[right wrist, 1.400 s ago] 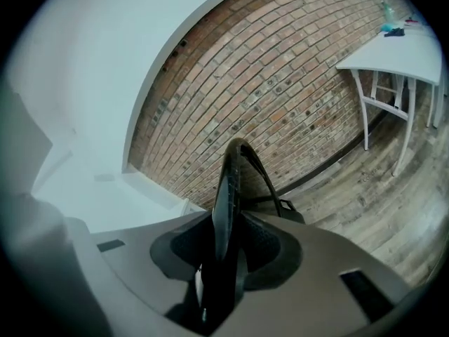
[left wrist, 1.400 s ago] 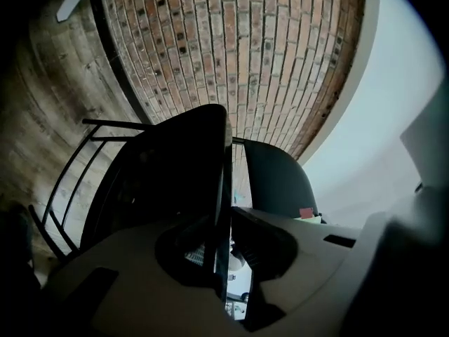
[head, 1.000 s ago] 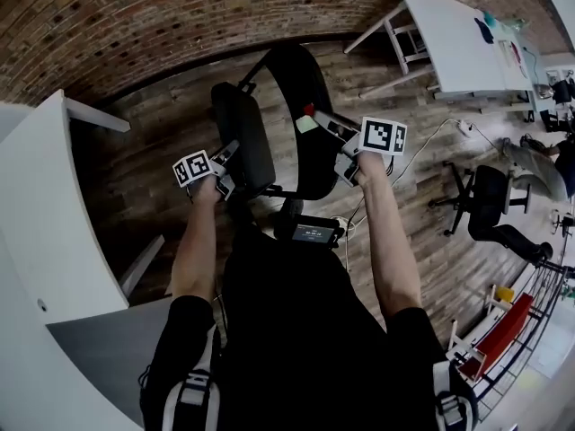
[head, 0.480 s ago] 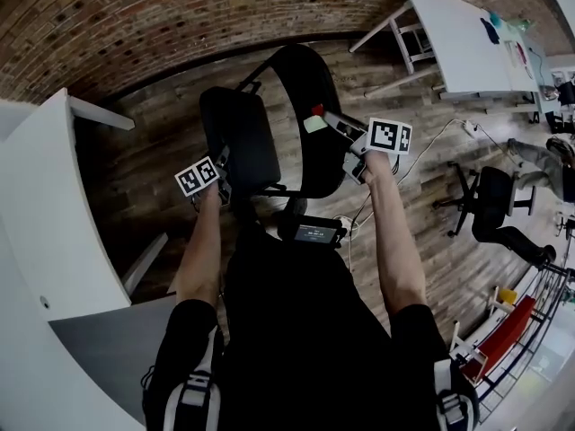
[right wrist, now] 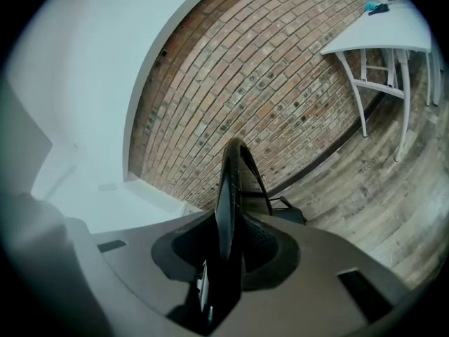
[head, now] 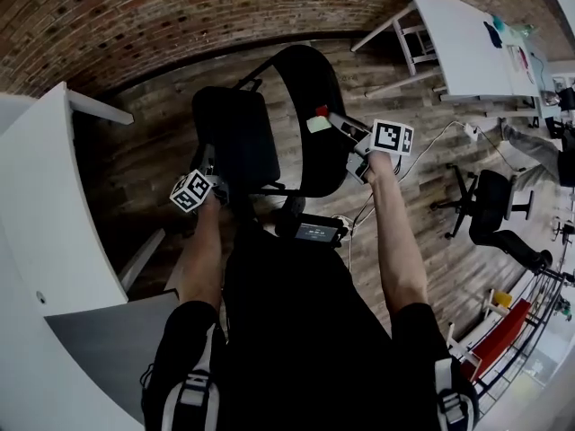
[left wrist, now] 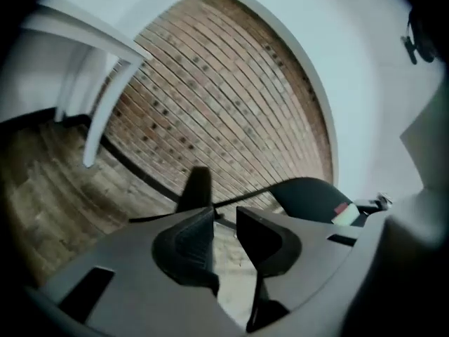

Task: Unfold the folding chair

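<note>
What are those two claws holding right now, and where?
The right gripper clamps the folding chair's round panel by its edge. The left gripper's jaws have just been closing on nothing.

The black folding chair (head: 265, 137) stands on the wooden plank floor (head: 153, 142), near the floor's edge along the brick wall (head: 135, 16). Its rounded rectangular seat pad (head: 235, 137) and its round backrest (head: 310, 115) stand a little apart, joined by thin black tubes. The backrest stands on edge, its rim clamped between the right gripper's (right wrist: 228, 251) jaws
</note>
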Demonstrator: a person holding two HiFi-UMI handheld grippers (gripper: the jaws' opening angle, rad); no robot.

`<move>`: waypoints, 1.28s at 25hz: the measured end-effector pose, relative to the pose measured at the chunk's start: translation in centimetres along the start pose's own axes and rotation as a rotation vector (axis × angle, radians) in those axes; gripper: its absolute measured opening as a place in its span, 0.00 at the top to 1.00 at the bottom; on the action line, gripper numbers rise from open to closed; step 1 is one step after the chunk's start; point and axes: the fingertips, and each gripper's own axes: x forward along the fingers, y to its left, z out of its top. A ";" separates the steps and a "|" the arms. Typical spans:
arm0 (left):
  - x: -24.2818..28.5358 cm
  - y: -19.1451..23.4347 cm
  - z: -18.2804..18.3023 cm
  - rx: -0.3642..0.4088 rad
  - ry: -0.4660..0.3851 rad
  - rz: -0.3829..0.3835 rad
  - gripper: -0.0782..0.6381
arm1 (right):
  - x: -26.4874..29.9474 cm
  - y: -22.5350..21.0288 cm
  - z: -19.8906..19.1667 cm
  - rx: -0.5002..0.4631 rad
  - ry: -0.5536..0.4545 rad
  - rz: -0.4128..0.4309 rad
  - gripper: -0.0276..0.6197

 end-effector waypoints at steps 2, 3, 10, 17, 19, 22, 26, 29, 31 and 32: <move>0.7 -2.2 -0.5 0.049 0.079 -0.119 0.75 | 0.6 -0.4 -0.5 0.012 0.007 0.006 0.80; 1.0 -3.0 -0.7 0.061 0.112 -0.156 0.75 | 1.2 -0.6 -0.9 0.022 0.014 0.008 0.80; 1.2 -8.6 -2.8 -0.036 0.176 -0.271 0.75 | 5.4 -2.4 -5.7 0.178 0.104 0.017 0.80; 0.2 -10.5 -6.8 -0.121 0.278 -0.321 0.75 | 11.5 -2.8 -11.2 0.207 0.167 0.012 0.80; 0.0 -11.0 -8.7 -0.124 0.344 -0.338 0.75 | 11.9 -2.6 -11.2 0.187 0.193 0.015 0.80; -0.1 -12.0 -11.1 -0.129 0.406 -0.366 0.75 | 12.0 -2.4 -11.4 0.190 0.186 0.028 0.80; -0.1 -14.3 -12.9 -0.127 0.447 -0.400 0.75 | 11.3 -2.3 -11.2 0.186 0.162 0.040 0.80; 0.1 -14.4 -13.2 -0.126 0.457 -0.401 0.75 | 11.0 -2.1 -11.7 0.167 0.165 0.051 0.80; 0.2 -14.3 -13.3 -0.133 0.458 -0.400 0.75 | 10.4 -1.9 -12.2 0.171 0.173 0.069 0.80; 0.2 -14.6 -13.4 -0.132 0.458 -0.397 0.75 | 9.9 -1.9 -12.5 0.172 0.181 0.078 0.79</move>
